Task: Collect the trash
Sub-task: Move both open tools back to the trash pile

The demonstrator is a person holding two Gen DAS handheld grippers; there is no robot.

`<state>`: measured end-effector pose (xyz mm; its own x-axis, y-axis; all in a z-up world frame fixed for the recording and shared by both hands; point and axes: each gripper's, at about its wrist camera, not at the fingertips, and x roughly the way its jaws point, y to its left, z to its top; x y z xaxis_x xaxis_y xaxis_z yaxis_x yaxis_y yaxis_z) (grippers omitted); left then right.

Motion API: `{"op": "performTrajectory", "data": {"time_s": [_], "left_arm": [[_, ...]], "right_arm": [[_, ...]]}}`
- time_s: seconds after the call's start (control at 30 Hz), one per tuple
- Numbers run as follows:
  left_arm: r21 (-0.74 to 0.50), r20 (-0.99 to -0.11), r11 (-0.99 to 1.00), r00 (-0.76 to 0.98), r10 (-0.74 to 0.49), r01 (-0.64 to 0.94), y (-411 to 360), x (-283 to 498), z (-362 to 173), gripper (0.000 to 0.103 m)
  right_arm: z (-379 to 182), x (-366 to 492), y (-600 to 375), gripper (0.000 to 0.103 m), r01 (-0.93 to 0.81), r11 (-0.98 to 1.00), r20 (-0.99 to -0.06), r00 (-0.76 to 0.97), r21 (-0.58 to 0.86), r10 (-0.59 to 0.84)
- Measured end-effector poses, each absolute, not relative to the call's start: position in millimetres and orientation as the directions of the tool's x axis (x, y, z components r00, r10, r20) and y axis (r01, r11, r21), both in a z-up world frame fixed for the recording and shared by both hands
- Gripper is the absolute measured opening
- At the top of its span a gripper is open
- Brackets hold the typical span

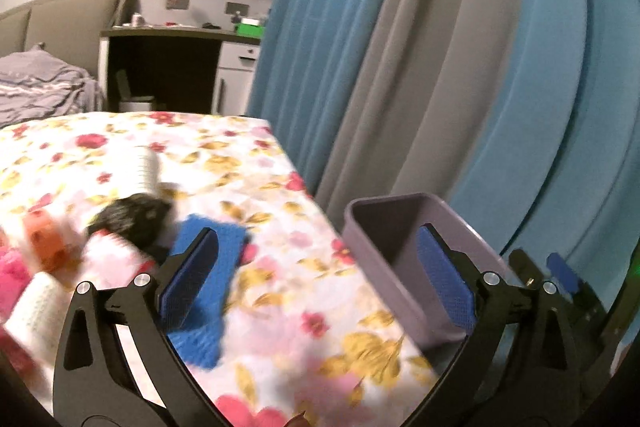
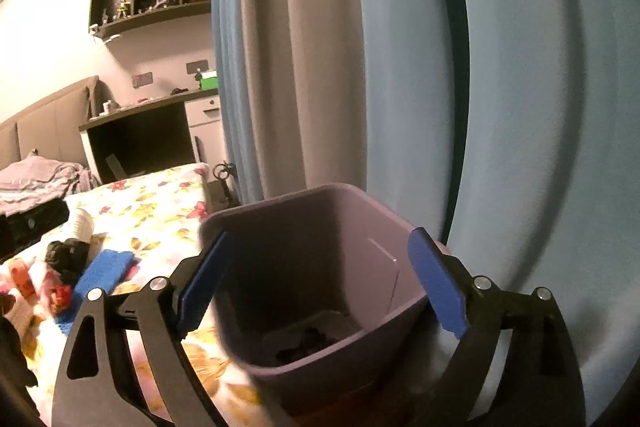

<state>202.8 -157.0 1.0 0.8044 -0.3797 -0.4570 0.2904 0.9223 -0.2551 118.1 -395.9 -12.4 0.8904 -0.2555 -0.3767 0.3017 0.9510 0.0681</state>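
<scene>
Above purple bin (image 2: 320, 267), right tongs (image 2: 320, 283) hanging spread, empty, dark scrap lying inside; left tongs (image 1: 320, 267) spread over floral surface (image 1: 280, 307), facing remaining litter (image 1: 128, 219).

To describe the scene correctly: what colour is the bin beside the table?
The bin is a dull purple-grey, seen best in the right wrist view.
</scene>
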Motion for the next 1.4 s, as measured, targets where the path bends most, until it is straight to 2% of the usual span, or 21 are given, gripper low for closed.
{"op": "performTrajectory", "data": {"time_s": [0.23, 0.57, 1.0, 1.4], "left_arm": [[-0.238, -0.436, 0.949, 0.85, -0.296, 0.208, -86, 149, -2, 0.097], [-0.189, -0.435, 0.982, 0.896, -0.087, 0.004, 7, 88, -11, 0.097], [-0.193, -0.434, 0.965, 0.898, 0.081, -0.18, 84, 45, -23, 0.097], [-0.211, -0.423, 0.95, 0.897, 0.124, -0.231, 123, 31, -26, 0.097]], "right_arm": [[-6, 92, -355, 0.087, 0.242, 0.968, -0.338, 0.918, 0.064, -0.207], [-1, 71, -273, 0.087, 0.099, 0.993, -0.285, 0.955, 0.068, -0.076], [-23, 73, -171, 0.087, -0.109, 0.994, -0.342, 0.934, 0.013, 0.107], [-53, 97, -81, 0.067, -0.28, 0.957, -0.459, 0.862, -0.076, 0.215]]}}
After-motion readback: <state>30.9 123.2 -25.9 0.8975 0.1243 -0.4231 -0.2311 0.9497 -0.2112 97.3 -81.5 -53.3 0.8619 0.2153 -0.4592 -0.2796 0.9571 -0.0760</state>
